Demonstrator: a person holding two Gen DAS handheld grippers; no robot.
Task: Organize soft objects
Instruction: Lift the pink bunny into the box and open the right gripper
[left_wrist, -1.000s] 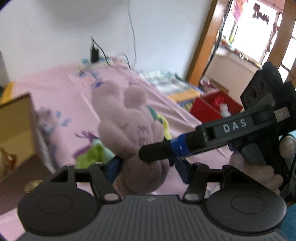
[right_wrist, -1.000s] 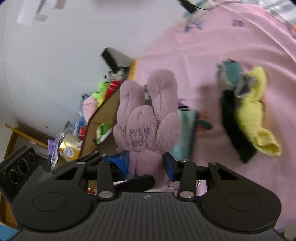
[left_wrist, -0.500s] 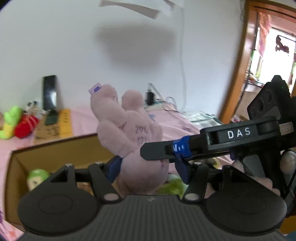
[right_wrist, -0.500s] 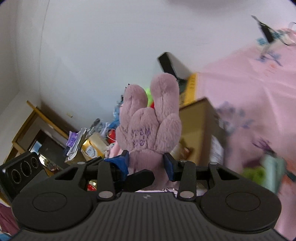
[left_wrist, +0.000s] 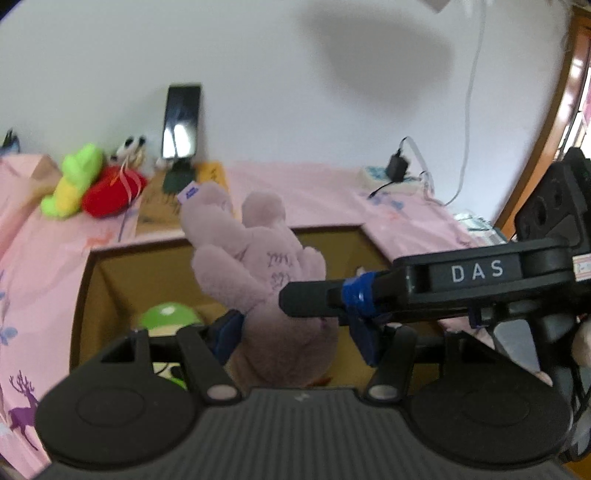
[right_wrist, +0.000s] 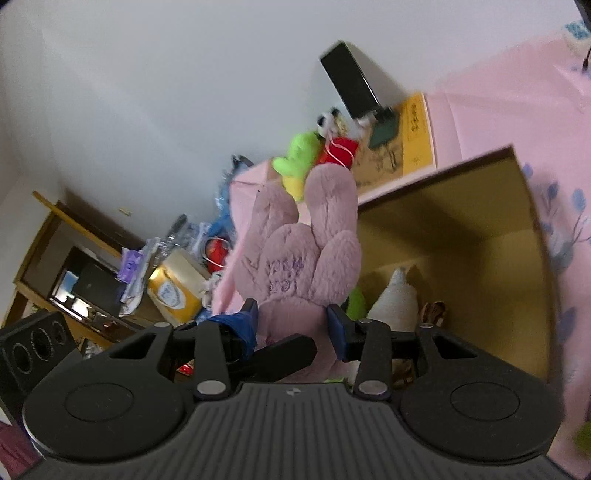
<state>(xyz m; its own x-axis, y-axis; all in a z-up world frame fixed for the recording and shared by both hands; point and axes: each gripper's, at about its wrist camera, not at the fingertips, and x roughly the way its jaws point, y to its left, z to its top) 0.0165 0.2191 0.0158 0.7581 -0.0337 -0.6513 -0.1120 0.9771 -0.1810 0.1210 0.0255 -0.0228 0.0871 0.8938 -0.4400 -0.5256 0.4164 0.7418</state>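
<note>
A mauve plush toy (left_wrist: 258, 266) with embroidered writing is held in the air by both grippers at once. My left gripper (left_wrist: 295, 332) is shut on its lower body, and my right gripper (right_wrist: 291, 325) is shut on it too (right_wrist: 306, 258). The right gripper's black finger (left_wrist: 424, 284) crosses the left wrist view from the right. The toy hangs over an open cardboard box (left_wrist: 110, 273) (right_wrist: 480, 229) on the pink bedsheet. Inside the box lie a green plush (left_wrist: 166, 317) and a white plush (right_wrist: 397, 299).
A green and yellow plush (left_wrist: 74, 177) and a red plush (left_wrist: 110, 195) lie by the wall next to a propped black phone (left_wrist: 183, 122). A charger and power strip (left_wrist: 395, 173) sit at the back right. Cluttered shelves (right_wrist: 92, 280) stand left of the bed.
Both grippers have carried the plush from over the bed's toys to above the open box. The box interior now lies under the toy. The grip has not changed.
</note>
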